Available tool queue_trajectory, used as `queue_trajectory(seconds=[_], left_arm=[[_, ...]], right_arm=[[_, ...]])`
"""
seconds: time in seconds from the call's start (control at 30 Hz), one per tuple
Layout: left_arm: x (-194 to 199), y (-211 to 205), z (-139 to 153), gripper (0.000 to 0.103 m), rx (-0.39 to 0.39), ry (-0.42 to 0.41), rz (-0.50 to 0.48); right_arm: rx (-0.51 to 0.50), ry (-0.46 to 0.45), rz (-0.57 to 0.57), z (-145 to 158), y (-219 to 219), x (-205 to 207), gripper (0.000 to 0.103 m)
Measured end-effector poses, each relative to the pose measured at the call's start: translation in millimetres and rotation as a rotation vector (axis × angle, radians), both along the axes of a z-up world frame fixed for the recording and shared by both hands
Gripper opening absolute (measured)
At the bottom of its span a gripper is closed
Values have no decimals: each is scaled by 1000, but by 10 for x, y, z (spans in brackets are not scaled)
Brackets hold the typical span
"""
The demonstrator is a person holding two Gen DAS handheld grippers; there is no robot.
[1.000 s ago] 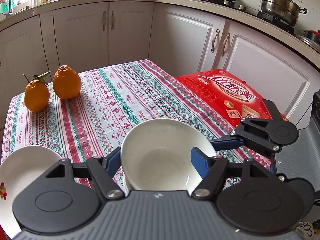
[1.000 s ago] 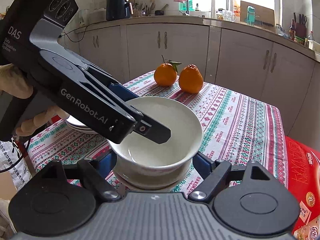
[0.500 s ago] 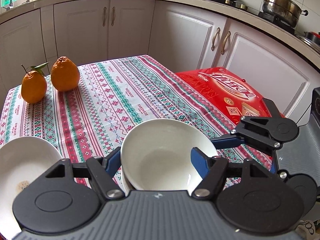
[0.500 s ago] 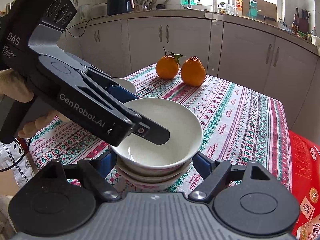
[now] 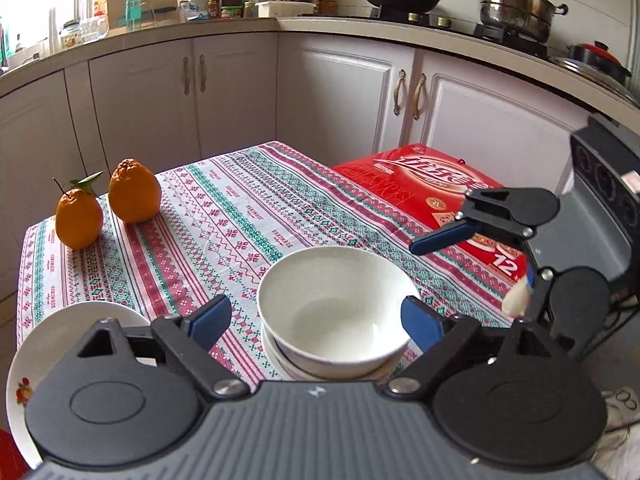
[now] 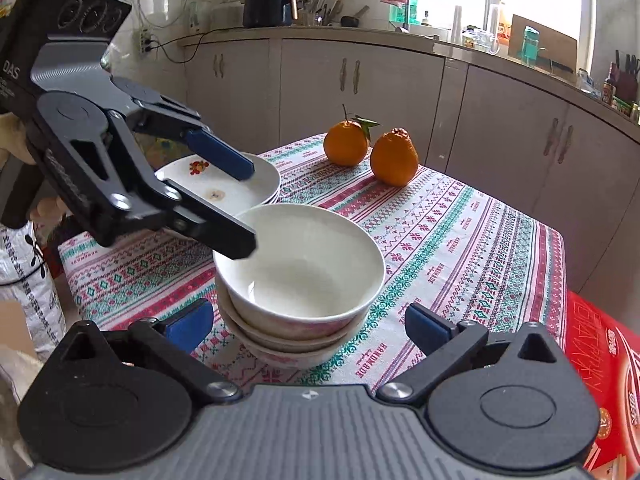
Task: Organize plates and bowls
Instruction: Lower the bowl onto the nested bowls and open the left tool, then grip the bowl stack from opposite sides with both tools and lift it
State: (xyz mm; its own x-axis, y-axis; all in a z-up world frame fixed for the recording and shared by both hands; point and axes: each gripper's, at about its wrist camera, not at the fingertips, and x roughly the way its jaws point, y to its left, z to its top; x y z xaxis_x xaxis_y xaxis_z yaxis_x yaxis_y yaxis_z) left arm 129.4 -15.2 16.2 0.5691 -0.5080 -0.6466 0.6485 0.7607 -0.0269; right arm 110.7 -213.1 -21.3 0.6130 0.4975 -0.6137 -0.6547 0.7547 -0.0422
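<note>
A stack of white bowls (image 5: 336, 308) stands on the patterned tablecloth (image 5: 224, 236); it also shows in the right wrist view (image 6: 300, 276). My left gripper (image 5: 316, 318) is open, its blue pads apart on either side of the top bowl without touching it. From the right wrist view it (image 6: 240, 196) hovers over the bowl's left rim. My right gripper (image 6: 310, 324) is open and empty, just short of the stack. A stack of white plates (image 6: 236, 184) with a fruit print lies to the left; it shows in the left wrist view (image 5: 52, 344).
Two oranges (image 5: 108, 208) sit at the table's far corner. A red carton (image 5: 432, 196) lies beside the table on the right. Kitchen cabinets and a counter with pots surround the table. A white sack (image 6: 28, 280) stands at the left.
My left gripper has opened and let go of the top bowl, which now rests on the stack. Both grippers have drawn back and up a little.
</note>
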Motion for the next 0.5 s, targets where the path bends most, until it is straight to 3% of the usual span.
queue_trajectory(seconds=[0.3, 0.5], left_arm=[[-139, 69, -333, 92, 157, 17, -99], [39, -14, -630, 91, 194, 60, -179]], right_arm=[[-142, 37, 107, -259, 24, 51, 103], [-181, 64, 173, -363, 103, 203, 103]])
